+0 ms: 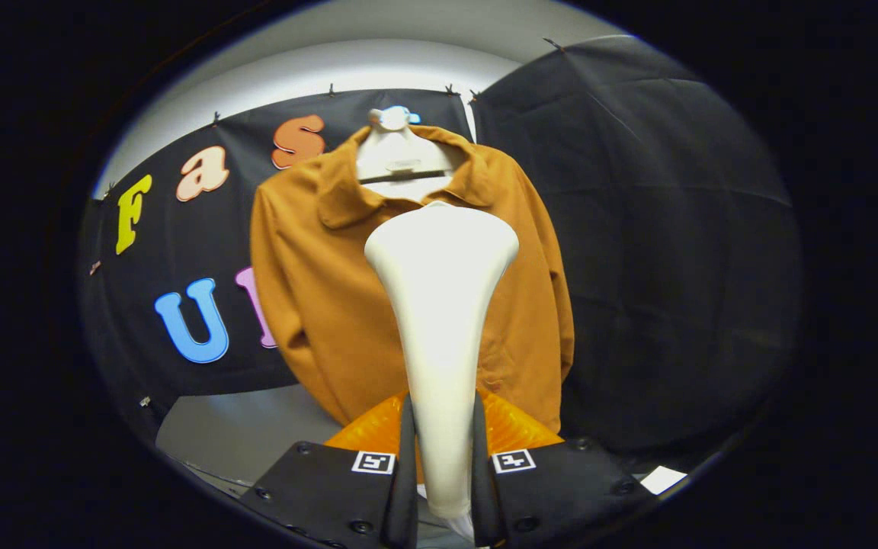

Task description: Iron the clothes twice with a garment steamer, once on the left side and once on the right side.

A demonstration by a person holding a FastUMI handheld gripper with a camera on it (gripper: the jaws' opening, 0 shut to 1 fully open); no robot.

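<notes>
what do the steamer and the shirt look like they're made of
Steamer, held in the tool: likely hard plastic, smooth cream shell with a soft sheen and no seams. Shirt: looks like matte woven fabric, maybe cotton, with soft folds and a floppy collar.

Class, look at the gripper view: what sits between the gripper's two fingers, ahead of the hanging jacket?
The white garment steamer sits there in the gripper view: the gripper is shut on its handle, and its head rises before the brown jacket.
</notes>
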